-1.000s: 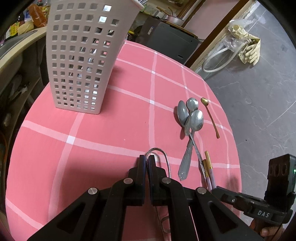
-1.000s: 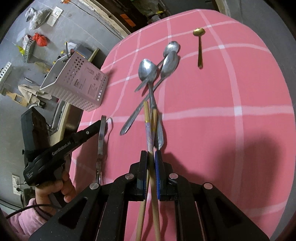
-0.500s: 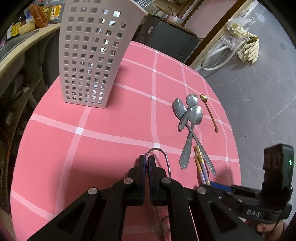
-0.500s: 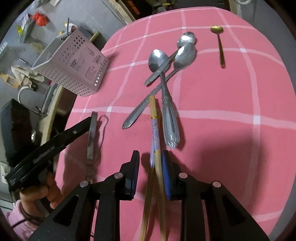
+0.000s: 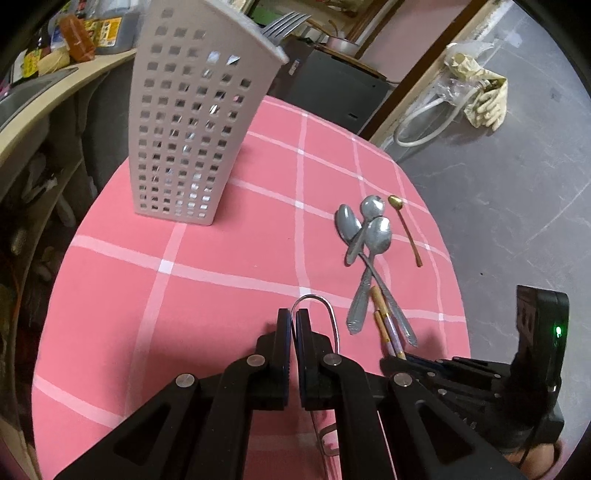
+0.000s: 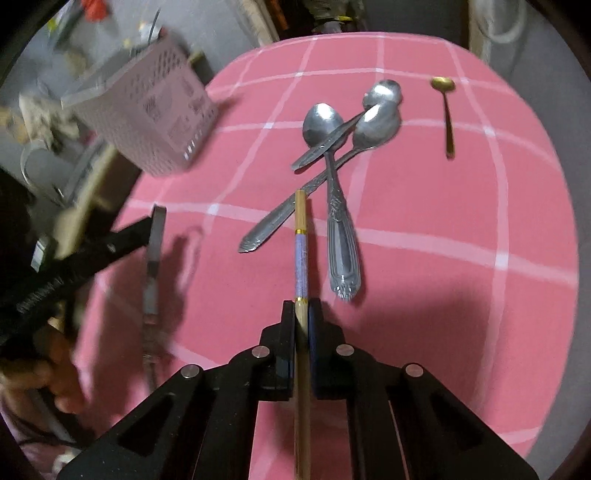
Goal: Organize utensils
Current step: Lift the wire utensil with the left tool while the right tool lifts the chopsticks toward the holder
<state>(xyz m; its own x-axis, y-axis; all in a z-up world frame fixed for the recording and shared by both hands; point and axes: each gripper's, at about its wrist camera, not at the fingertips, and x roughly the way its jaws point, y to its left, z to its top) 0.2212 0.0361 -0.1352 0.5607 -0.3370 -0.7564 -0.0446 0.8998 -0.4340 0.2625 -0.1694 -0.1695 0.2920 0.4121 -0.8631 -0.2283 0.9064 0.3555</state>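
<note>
My left gripper [image 5: 292, 317] is shut on a thin metal wire-loop utensil [image 5: 325, 310] above the pink checked tablecloth [image 5: 221, 295]. My right gripper [image 6: 302, 308] is shut on wooden chopsticks [image 6: 301, 240] with purple bands, lifted above the table; they also show in the left wrist view [image 5: 386, 325]. Three steel spoons [image 6: 343, 155] lie crossed on the cloth, with a small gold spoon [image 6: 447, 110] to their right. A white perforated utensil holder [image 5: 192, 122] stands at the far left with forks [image 5: 284, 24] in it.
The round table edge drops to grey floor [image 5: 517, 184] on the right. A counter with bottles [image 5: 74, 44] stands at the left and a dark cabinet [image 5: 332, 85] behind the table.
My right gripper opened, then closed again on the chopsticks and raised them. Both grippers drew back from the holder and spoons; the left kept its hold on the wire utensil.
</note>
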